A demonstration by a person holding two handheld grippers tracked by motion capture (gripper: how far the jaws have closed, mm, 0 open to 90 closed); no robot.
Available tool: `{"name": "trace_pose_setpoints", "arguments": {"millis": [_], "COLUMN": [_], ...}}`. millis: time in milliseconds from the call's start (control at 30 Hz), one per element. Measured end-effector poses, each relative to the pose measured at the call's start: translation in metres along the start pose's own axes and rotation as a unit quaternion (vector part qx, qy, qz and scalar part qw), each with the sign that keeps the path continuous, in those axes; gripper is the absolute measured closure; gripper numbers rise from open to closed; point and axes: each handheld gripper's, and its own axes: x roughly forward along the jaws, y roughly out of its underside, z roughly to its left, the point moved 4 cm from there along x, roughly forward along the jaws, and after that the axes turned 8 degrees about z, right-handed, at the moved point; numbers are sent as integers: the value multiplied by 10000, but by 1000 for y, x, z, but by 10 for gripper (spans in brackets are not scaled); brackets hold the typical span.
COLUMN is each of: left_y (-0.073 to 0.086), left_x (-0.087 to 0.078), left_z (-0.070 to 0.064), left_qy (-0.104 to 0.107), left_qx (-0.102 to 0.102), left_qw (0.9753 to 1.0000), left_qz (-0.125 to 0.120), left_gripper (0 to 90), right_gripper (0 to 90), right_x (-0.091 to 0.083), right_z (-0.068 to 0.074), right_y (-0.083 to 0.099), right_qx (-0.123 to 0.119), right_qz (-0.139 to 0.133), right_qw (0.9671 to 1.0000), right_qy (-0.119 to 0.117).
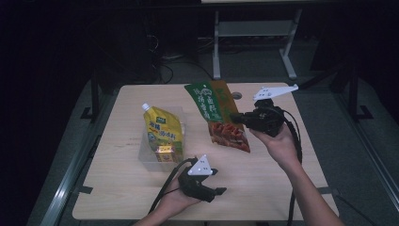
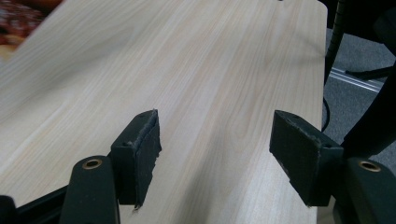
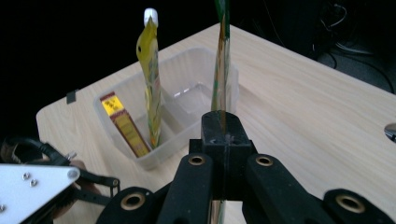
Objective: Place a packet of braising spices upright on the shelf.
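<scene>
While the right gripper (image 1: pixel 237 117) held the green-and-red snack bag (image 1: pixel 221 115) by its edge, jaws clamped together on the film, the bag hung in the air just right of the clear plastic bin (image 1: pixel 146 155). That bin already contained a yellow spouted pouch (image 1: pixel 162 127), standing upright, and a small red-and-yellow box (image 1: pixel 165 153) at its near wall. The left gripper (image 1: pixel 217 181) hovered low over the bare wooden table (image 2: pixel 196 60) near the front edge, jaws wide apart and empty. To complete the step well, the bag likely needed to travel edge-on over the free compartment (image 3: pixel 191 100) beside the pouch, descend vertically, and be released only once its bottom rested inside, so that the pouch was not knocked over.
</scene>
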Motion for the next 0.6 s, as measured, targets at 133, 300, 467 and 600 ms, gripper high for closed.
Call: {"name": "trace_pose_setpoints", "arguments": {"millis": [133,300,467,600], "left_y": [2,5,7,9], "left_x": [-4,-6,-8,-7], "left_z": [2,6,8,7], "left_qy": [7,-28,-15,36], "left_qx": [-67,-71,-65,-74], "left_qw": [10000,9999,10000,9999], "left_qz": [-47,-67,-63,-94], "left_gripper": [328,328,326,326], "right_gripper": [900,900,900,900], "right_x": [4,10,17,23], "right_z": [1,2,-1,-4], "right_y": [-10,-20,-27,-34], "right_qx": [-28,-59,-51,-57], "right_qz": [-72,-126,-177,-202], "right_qw": [9999,9995,9984,9968], "right_qy": [-139,-298,-534,-766]}}
